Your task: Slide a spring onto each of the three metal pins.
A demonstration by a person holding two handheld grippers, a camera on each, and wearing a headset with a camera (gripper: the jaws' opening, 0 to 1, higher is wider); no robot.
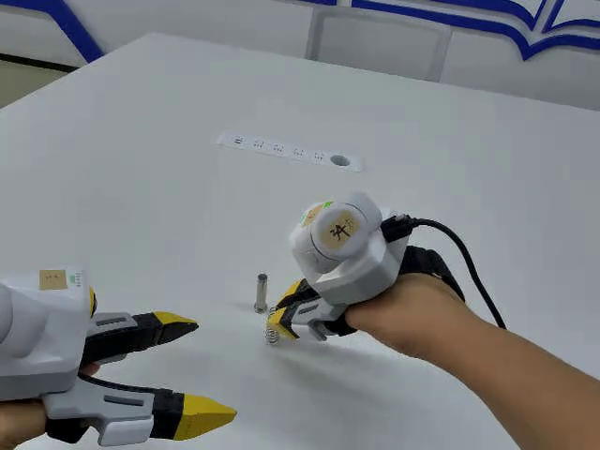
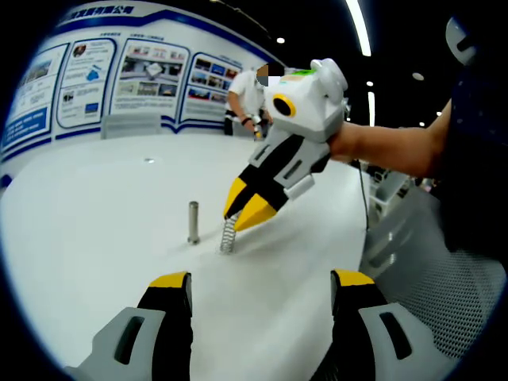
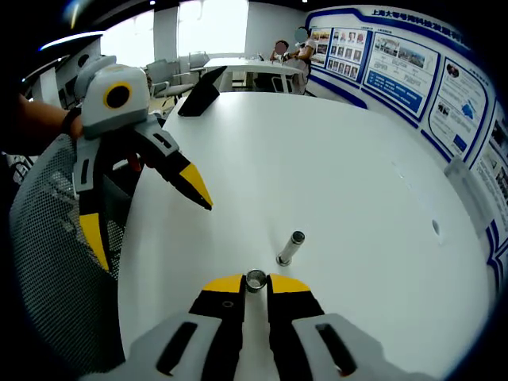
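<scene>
Counter [image 1: 141,141]: plain white, no pattern. Power strip [image 1: 281,150] white too. Metal pin [image 1: 262,292] dull silver-grey; spring [image 1: 272,332] silver coil. R gripper [image 1: 279,323]: white body, blk jaws w/ yellow tips, round tan sticker w/ dark mark on top, bit of green at its edge. L gripper [image 1: 211,367]: same white/blk/yellow, light-grey jaw arms, square tan sticker. Cable [image 1: 469,267] blk. Far wall [image 1: 56,33] white w/ blue stripes. In left gripper view, wall panels [image 2: 87,79] blue & white.
</scene>
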